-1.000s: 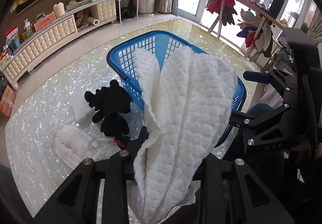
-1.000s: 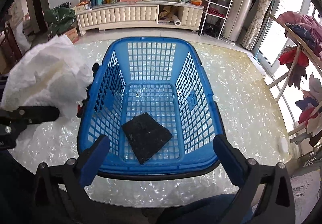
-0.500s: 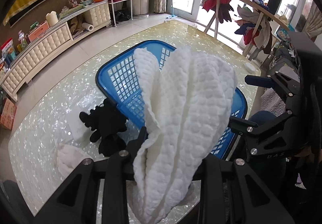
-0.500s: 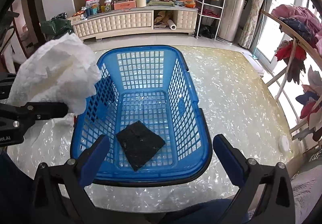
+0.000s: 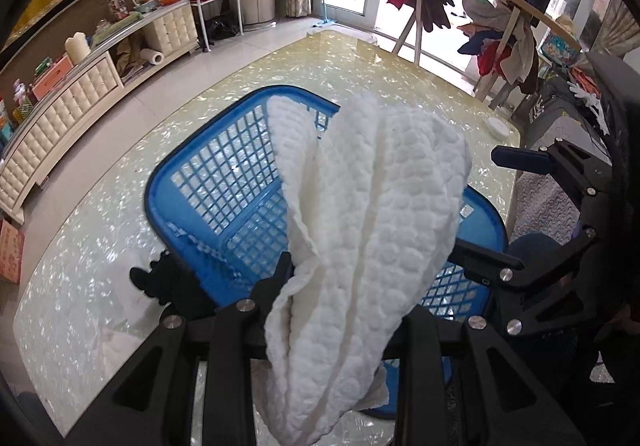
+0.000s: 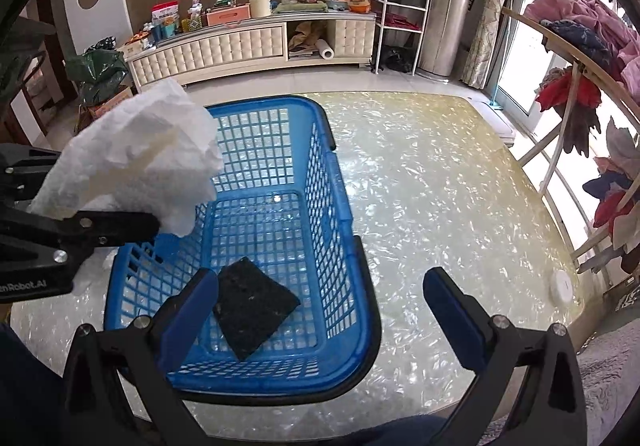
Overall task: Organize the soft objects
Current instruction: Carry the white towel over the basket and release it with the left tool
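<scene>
Two grippers meet over a blue basket (image 6: 340,213): the left gripper (image 5: 340,306) clenches a white quilted cloth (image 5: 372,226) above the rim at 9 o'clock, the right gripper (image 6: 320,310) hangs released; a black cloth (image 6: 252,306) lies inside.

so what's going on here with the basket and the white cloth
A person is sorting soft things into a blue basket on a shiny table. The left gripper is shut on a white quilted cloth, held up over the basket's left rim. The right gripper is open and empty above the basket's near end. A black cloth square already lies inside; a black plush toy waits outside.
</scene>
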Motion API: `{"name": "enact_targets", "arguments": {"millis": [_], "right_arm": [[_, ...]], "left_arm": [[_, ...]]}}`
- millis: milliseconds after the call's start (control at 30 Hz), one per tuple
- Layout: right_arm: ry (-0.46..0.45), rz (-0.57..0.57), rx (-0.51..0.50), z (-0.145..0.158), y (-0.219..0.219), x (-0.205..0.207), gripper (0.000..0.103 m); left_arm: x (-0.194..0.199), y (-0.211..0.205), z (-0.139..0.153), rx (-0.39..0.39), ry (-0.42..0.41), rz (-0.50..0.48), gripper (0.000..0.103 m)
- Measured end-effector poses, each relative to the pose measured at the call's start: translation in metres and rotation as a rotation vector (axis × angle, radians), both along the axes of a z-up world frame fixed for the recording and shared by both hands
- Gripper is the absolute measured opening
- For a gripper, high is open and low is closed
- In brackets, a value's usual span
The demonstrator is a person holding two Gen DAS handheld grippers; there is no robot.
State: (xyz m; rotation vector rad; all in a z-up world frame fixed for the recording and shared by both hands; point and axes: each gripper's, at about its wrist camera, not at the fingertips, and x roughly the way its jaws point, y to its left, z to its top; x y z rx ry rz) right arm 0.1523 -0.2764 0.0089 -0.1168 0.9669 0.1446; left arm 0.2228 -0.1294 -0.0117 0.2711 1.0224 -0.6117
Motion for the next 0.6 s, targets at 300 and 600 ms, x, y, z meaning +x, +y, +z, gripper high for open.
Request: {"name": "enact_targets", "arguments": {"millis": [300, 600], "right_arm": [[0.035, -0.007, -0.005, -0.012, -0.006, 0.014, 0.103], [0.052, -0.01, 0.011, -0.018, -0.008, 0.018, 0.103]], "left_arm": [[0.02, -0.014, -0.015, 0.026, 0.011, -0.036, 0.028], [0.038, -0.028, -0.027, 0.065, 0.009, -0.076, 0.028]]}}
